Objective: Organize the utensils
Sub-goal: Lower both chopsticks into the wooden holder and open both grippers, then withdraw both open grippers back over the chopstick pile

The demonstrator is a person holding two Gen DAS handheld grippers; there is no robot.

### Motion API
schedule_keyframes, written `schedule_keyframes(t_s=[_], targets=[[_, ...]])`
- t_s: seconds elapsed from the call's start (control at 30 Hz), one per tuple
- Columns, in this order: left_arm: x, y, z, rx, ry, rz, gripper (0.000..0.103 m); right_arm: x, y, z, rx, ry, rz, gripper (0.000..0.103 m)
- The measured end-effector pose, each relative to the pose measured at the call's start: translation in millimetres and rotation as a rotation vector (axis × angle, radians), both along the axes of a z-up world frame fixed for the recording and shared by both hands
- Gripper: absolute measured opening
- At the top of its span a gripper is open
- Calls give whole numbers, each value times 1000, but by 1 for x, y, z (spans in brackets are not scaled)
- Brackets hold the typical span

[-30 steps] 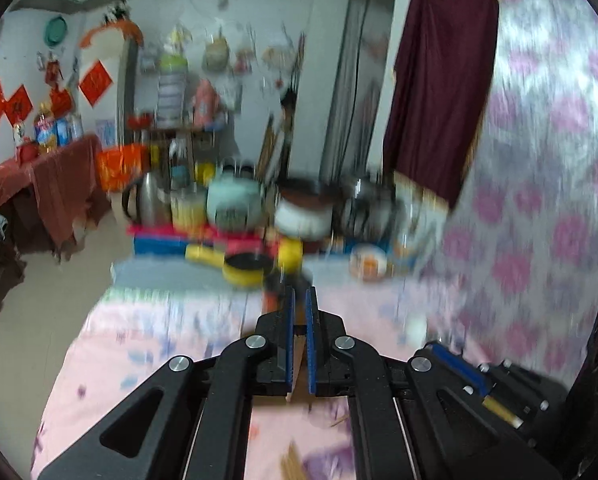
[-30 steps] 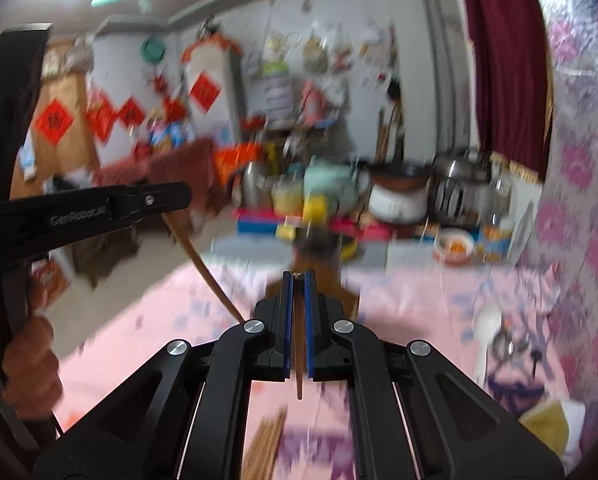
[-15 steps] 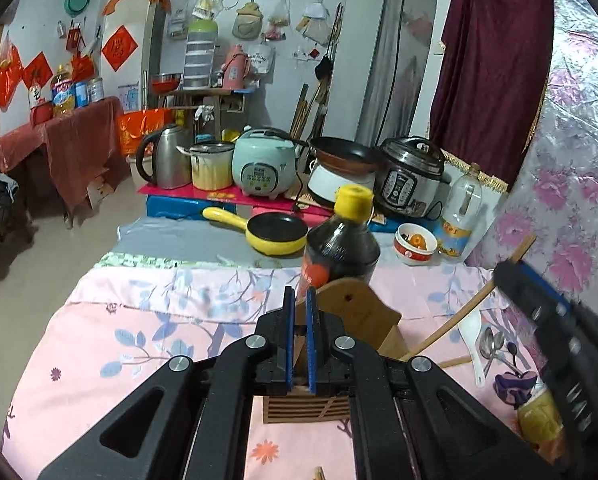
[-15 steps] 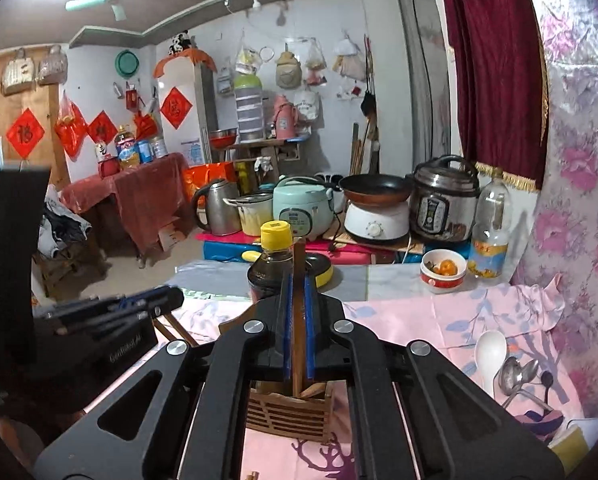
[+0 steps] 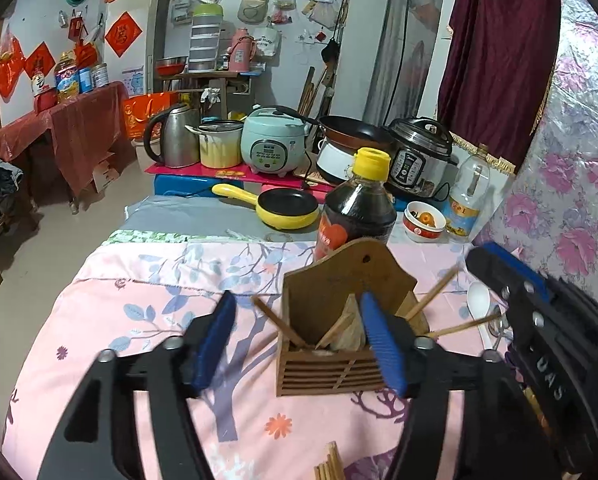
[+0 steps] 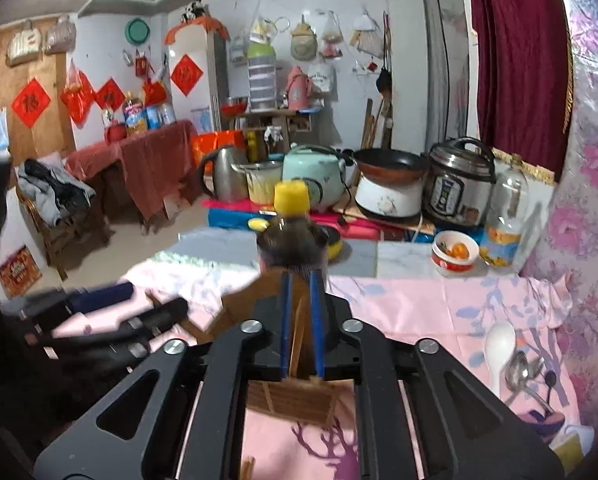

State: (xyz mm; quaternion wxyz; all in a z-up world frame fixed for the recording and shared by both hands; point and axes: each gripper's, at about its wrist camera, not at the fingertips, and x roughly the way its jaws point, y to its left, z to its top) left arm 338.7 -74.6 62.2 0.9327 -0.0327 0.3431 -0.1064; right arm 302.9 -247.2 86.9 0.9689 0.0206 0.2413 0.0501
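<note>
A wooden utensil holder (image 5: 331, 368) stands on the pink flowered cloth with several chopsticks (image 5: 279, 320) leaning in it. My left gripper (image 5: 297, 342) hangs just in front of it. Its jaws are opening wide and grip nothing. My right gripper (image 6: 300, 280) is right over the holder (image 6: 287, 400). Its jaws are opening a little, and one chopstick (image 6: 298, 332) stands loose between the pads, its lower end in the holder. Each gripper shows at the edge of the other's view.
A dark sauce bottle (image 5: 359, 208) with a yellow cap stands right behind the holder. A white spoon (image 6: 499, 344) and metal spoons (image 6: 527, 372) lie at the right. More chopsticks (image 5: 331, 464) lie near the front edge. Pans, cookers and a bowl (image 5: 423, 218) crowd the back.
Both grippers came down to the holder. The left jaws went from shut on a chopstick to wide open, leaving it in the holder. The right jaws parted slightly around their chopstick.
</note>
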Motion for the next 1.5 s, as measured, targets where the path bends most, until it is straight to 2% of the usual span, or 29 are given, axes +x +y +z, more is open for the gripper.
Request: schedule_keyframes(t_s=[0.07, 0.13, 0.17, 0.23, 0.33, 0.43, 0.53, 0.7, 0.77, 0.83, 0.97, 1.03, 1.2, 1.37, 1.5], targets=[[-11, 5, 1, 10, -11, 22, 81, -15, -4, -2, 11, 0, -7, 26], [-25, 12, 1, 29, -27, 46, 85, -31, -7, -2, 22, -6, -16, 43], [-31, 13, 0, 37, -31, 53, 88, -45, -10, -3, 32, -16, -21, 48], [-49, 21, -2, 54, -29, 71, 90, -66, -13, -2, 47, -33, -25, 68], [-76, 33, -11, 53, -12, 83, 92, -105, -18, -8, 83, -50, -28, 85], [-108, 43, -25, 56, 15, 89, 93, -142, -20, -21, 115, -41, -35, 95], [-143, 53, -48, 48, 58, 93, 94, -176, -20, -40, 129, -20, -32, 97], [-188, 62, -98, 29, 171, 58, 94, -216, -10, -95, 83, 73, 17, 97], [-199, 61, -117, 47, 220, 33, 94, -219, -9, -116, 64, 119, 17, 97], [-207, 60, -134, 61, 257, -6, 94, -213, -9, -134, 34, 210, -8, 97], [-212, 55, -154, 38, 334, -77, 94, -207, -12, -144, 37, 259, -24, 97], [-218, 58, -150, 1, 304, -103, 94, -206, -15, -145, 36, 273, -42, 97], [-229, 49, -149, 25, 291, -162, 94, -205, -25, -147, 70, 280, -75, 97], [-240, 26, -148, 118, 259, -248, 94, -203, -33, -147, 120, 288, -81, 97], [-247, 14, -152, 182, 266, -306, 94, -202, -36, -148, 136, 297, -84, 97]])
